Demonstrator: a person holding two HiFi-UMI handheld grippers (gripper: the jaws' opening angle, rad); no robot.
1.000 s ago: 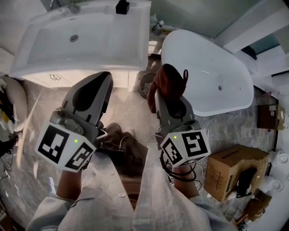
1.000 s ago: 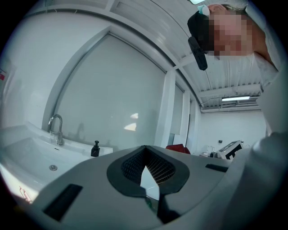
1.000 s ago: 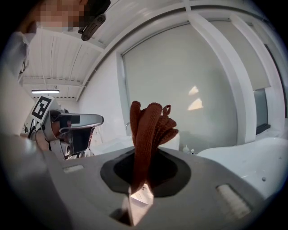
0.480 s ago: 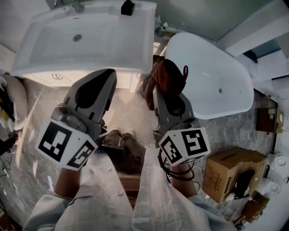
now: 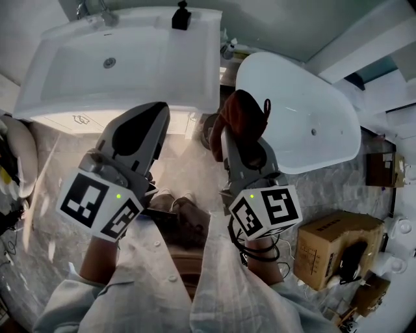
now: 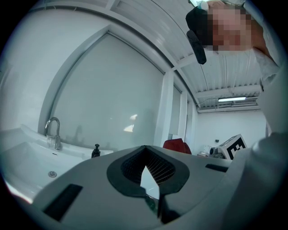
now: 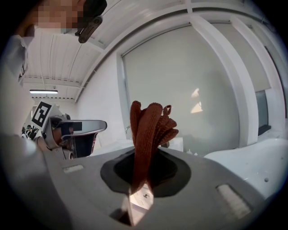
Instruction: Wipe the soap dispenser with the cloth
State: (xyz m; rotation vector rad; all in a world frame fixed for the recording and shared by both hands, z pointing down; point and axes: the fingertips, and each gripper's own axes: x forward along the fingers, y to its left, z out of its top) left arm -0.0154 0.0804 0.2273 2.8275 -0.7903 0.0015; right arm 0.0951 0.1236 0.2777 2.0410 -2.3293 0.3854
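The black soap dispenser (image 5: 180, 16) stands on the back rim of the white sink (image 5: 78, 97); in the left gripper view the dispenser (image 6: 96, 151) is small and far off. My left gripper (image 5: 158, 112) hangs in front of the sink's front edge, shut, with nothing in it. My right gripper (image 5: 244, 144) is beside it, over the gap between sink and bathtub, shut on a bunched red-brown cloth (image 5: 244, 116). The cloth (image 7: 150, 128) stands up out of the jaws in the right gripper view. Both grippers are well short of the dispenser.
A chrome faucet (image 5: 94, 10) is at the sink's back left. A white bathtub (image 5: 305, 110) fills the right. A cardboard box (image 5: 338, 244) sits on the marble floor (image 5: 45, 195) at lower right. My legs and shoes are below the grippers.
Both grippers hold nearly the same pose. The left gripper has edged slightly forward toward the sink's front edge. The cloth stays in the right gripper.
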